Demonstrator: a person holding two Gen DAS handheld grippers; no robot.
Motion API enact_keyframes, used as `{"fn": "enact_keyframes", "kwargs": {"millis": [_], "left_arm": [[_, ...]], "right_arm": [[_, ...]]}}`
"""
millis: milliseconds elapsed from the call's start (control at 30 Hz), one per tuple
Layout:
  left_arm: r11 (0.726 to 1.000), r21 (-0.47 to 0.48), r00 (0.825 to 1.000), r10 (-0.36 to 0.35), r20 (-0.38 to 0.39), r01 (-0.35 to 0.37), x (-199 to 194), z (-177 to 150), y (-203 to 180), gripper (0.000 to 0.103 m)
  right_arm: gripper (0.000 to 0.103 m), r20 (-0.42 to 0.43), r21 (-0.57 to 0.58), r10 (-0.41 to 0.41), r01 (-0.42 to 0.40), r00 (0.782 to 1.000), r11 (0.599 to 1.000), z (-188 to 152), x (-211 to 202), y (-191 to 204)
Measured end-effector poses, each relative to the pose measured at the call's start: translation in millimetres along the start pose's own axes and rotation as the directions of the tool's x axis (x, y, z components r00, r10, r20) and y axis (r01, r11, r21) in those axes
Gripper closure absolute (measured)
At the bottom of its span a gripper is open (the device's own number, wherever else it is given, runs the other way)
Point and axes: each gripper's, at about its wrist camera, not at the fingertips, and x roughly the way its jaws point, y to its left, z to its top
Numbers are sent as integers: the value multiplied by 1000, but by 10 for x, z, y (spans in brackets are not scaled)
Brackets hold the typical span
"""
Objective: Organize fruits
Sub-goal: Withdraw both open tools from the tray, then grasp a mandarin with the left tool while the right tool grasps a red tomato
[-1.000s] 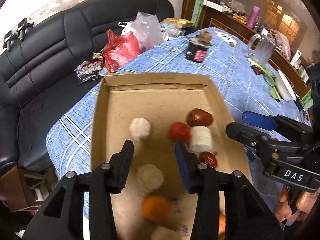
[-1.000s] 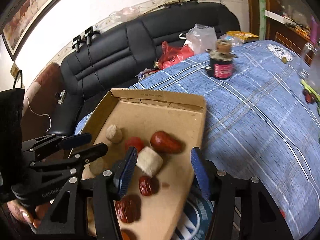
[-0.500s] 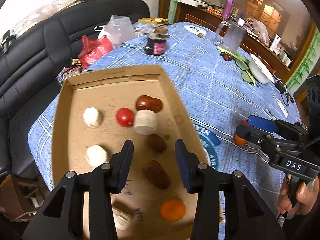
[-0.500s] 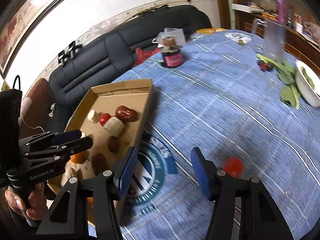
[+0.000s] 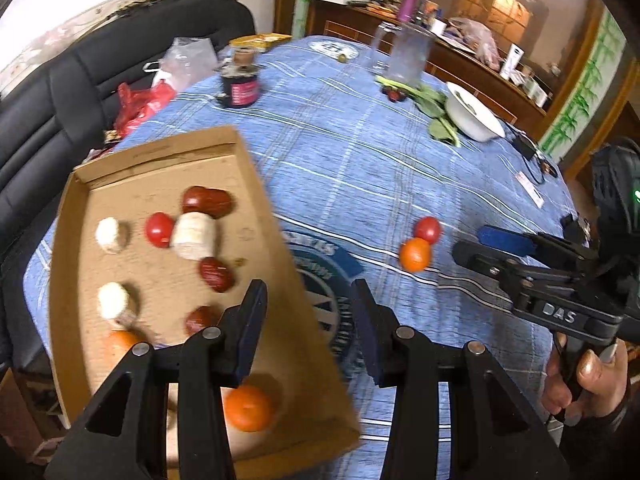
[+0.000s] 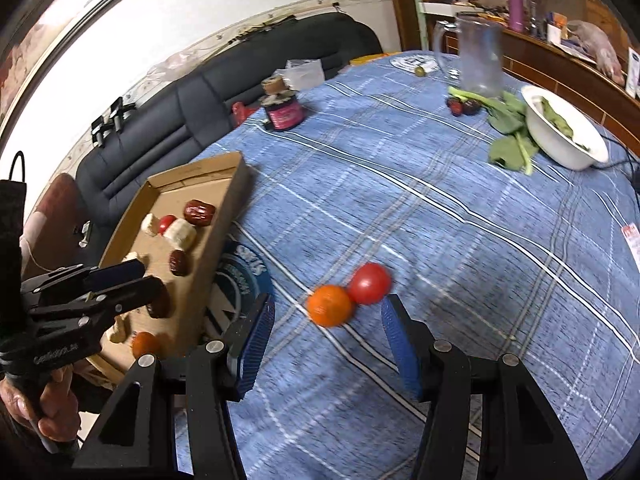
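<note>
An orange and a red tomato lie touching each other on the blue plaid tablecloth, well apart from the cardboard tray. The right gripper hovers just short of them, jaws spread wide and empty. The tray holds red dates, white pieces, a tomato and further oranges. The left gripper is released too, jaws apart over the tray's right wall, gripping nothing. Farther back stand a dark jar, a glass mug and a white bowl.

Probably a home: sofa, dining table.
</note>
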Motion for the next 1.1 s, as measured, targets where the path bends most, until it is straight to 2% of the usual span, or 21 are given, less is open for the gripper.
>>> {"fn": "enact_keyframes", "kwargs": {"millis": [367, 467, 567, 600, 633, 667, 900, 1100], "left_arm": [[996, 75, 997, -43, -67, 48, 329, -17, -459, 62], [995, 77, 995, -52, -84, 58, 407, -7, -503, 62], [995, 77, 994, -53, -95, 61, 487, 10, -534, 62], [995, 76, 994, -53, -98, 60, 512, 18, -536, 62], [995, 74, 993, -53, -105, 61, 545, 23, -542, 62], [995, 72, 992, -56, -114, 64, 586, 32, -552, 62], [992, 85, 987, -81, -140, 94, 795, 92, -742, 62], [992, 102, 988, -59, -146, 74, 995, 186, -886, 62]], "right_arm": [[47, -24, 13, -8, 8, 1000, 1000, 161, 390, -133], [54, -48, -6, -22, 22, 999, 1000, 201, 537, -103], [58, -56, -12, -51, 50, 997, 999, 213, 639, -122], [63, -51, -4, -43, 43, 998, 999, 213, 644, -144], [74, -43, 6, -40, 41, 998, 999, 216, 632, -173], [75, -44, 10, -41, 41, 998, 999, 216, 623, -204], [75, 21, 72, -33, 31, 999, 997, 152, 327, -423], [75, 64, 118, -35, 28, 997, 993, 72, 65, -595]]}}
